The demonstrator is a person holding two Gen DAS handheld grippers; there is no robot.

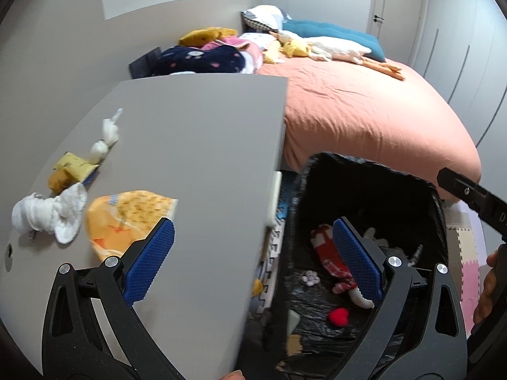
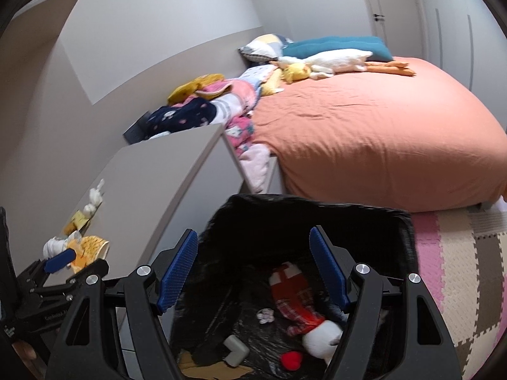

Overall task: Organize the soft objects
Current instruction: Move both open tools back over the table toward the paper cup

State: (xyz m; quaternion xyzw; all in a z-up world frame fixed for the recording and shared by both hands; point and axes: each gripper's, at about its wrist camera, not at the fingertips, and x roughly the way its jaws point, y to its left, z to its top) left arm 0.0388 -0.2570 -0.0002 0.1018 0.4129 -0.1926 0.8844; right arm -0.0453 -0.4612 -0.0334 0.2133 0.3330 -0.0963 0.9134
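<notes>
- The left gripper is wide open and holds nothing. It hangs over the right edge of the grey table, with one blue finger above the table and the other above the bin.
- The right gripper is wide open too, and it is empty. It hangs right over the black bin, looking down into it.
- In the bin, a soft toy in red checked clothes lies on the black bag. It sits under the right gripper, closer to the right finger.
- A small red heart lies near the toy's white end, low in the bin.
- A tiny pale flower thing lies just left of the toy.
- A grey corner piece lies further left in the bin.
- On the table, well to the left of the left gripper, lies a yellow and orange cloth. It is just past the left blue finger.
- Next to that cloth lies a white knitted thing.
- Further back on the table lie a small yellow pack and a little white toy.
- Behind the table is a bed with an orange cover. Plush toys and pillows lie at its far end.
</notes>
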